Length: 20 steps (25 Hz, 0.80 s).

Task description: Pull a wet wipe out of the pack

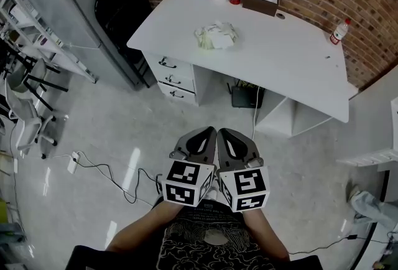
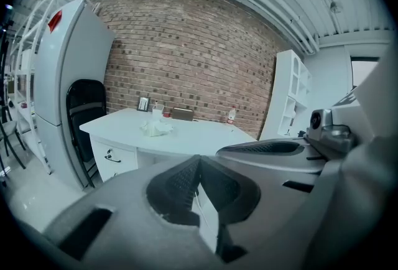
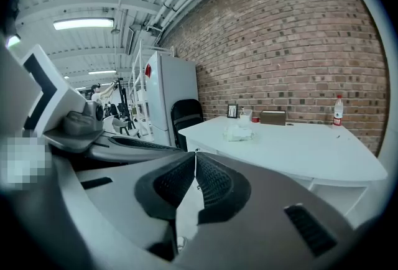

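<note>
Grey ribbed left gripper (image 1: 205,134) | right gripper (image 1: 229,135) | both closed, empty | crumpled pack (image 1: 216,36) on desk (image 1: 292,60)

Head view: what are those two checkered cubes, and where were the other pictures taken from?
A person holds a claw tool in each hand; the cubes are parts of those tools. The head view looks down from the person's head at the left claw and right claw. The other two pictures come from cameras riding on each claw. Both claws are shut and hold nothing. Ahead stands a white desk with a crumpled white bundle, a brown box and a bottle.
</note>
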Each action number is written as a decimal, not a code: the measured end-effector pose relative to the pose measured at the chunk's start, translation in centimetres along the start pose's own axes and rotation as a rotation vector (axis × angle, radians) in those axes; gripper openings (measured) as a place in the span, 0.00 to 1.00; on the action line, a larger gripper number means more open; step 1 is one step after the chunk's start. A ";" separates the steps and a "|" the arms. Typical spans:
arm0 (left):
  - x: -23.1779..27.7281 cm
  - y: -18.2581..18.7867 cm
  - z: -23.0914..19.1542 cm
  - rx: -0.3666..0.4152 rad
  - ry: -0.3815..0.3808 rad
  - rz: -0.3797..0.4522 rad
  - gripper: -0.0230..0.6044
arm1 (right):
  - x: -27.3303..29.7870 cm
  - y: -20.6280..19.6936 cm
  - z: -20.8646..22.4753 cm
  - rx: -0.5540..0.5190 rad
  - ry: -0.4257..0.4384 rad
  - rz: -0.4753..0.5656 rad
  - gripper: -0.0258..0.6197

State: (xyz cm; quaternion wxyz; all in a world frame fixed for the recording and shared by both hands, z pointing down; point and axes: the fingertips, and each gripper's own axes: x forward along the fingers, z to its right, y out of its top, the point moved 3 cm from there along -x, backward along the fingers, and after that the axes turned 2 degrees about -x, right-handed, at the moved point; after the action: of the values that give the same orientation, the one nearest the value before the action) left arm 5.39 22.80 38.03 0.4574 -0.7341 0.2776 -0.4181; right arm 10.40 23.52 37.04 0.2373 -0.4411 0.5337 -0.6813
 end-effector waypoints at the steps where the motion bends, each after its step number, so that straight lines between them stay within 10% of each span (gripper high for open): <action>1: 0.4 0.3 -0.5 -0.001 -0.003 0.000 0.05 | 0.6 0.2 0.2 -0.001 -0.002 -0.002 0.07; 20: 9.2 6.6 -9.6 0.000 -0.085 -0.036 0.05 | 12.8 5.4 3.7 0.014 -0.088 -0.060 0.07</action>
State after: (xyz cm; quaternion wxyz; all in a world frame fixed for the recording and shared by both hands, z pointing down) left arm 1.45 8.43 37.59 0.4611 -0.7561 0.2445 -0.3949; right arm 6.39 9.77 36.61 0.2430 -0.4848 0.5045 -0.6719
